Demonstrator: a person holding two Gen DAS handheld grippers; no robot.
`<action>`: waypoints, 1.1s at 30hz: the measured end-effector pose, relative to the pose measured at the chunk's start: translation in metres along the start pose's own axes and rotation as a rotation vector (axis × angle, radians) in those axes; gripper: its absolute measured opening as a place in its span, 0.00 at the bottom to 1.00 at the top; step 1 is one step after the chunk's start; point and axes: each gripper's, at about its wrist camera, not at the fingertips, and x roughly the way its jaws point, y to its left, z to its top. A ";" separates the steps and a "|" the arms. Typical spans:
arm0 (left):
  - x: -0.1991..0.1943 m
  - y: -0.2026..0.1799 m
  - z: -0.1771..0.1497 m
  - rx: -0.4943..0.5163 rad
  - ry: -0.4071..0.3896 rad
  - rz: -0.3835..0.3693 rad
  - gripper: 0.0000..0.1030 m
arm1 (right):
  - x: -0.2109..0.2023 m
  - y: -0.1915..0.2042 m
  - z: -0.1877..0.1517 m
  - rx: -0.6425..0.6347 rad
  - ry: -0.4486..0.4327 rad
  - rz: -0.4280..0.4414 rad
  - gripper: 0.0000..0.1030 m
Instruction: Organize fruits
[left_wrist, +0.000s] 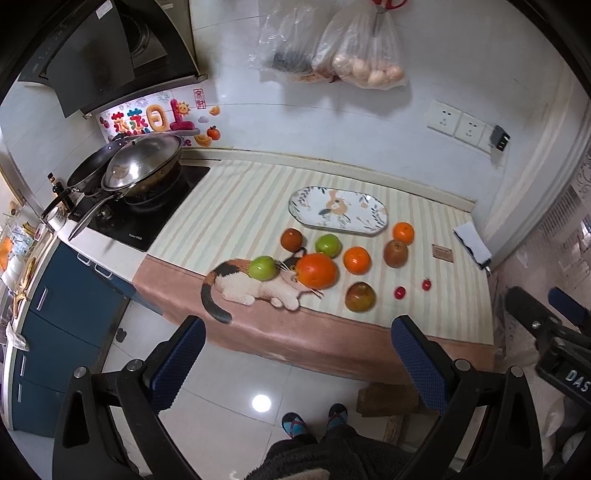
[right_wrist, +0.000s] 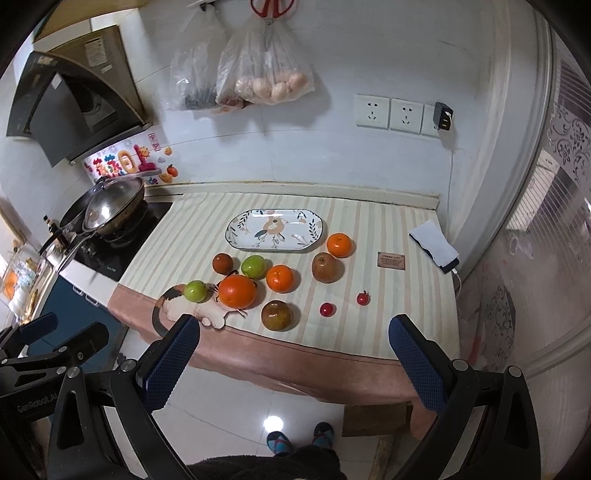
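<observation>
Plate (right_wrist: 275, 229): bare. Fruits (right_wrist: 236, 291): all loose on surface (right_wrist: 388, 332), none sorted. Left gripper (left_wrist: 297, 360), right gripper (right_wrist: 295, 354): jaws spread, holding nothing.

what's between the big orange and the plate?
A green apple lies between the big orange and the plate, clearest in the right wrist view.

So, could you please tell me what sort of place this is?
Most likely a home kitchen: a wok sits on a stove under a range hood, beside a cloth-covered counter.
</observation>
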 end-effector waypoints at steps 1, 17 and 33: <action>0.006 0.003 0.002 -0.002 -0.003 0.007 1.00 | 0.004 0.000 0.001 0.008 0.000 0.000 1.00; 0.211 0.028 0.056 -0.052 0.330 0.047 0.99 | 0.224 -0.008 0.018 0.129 0.312 0.058 1.00; 0.395 -0.028 0.074 0.003 0.694 -0.013 0.99 | 0.428 0.008 -0.032 0.192 0.681 0.185 0.98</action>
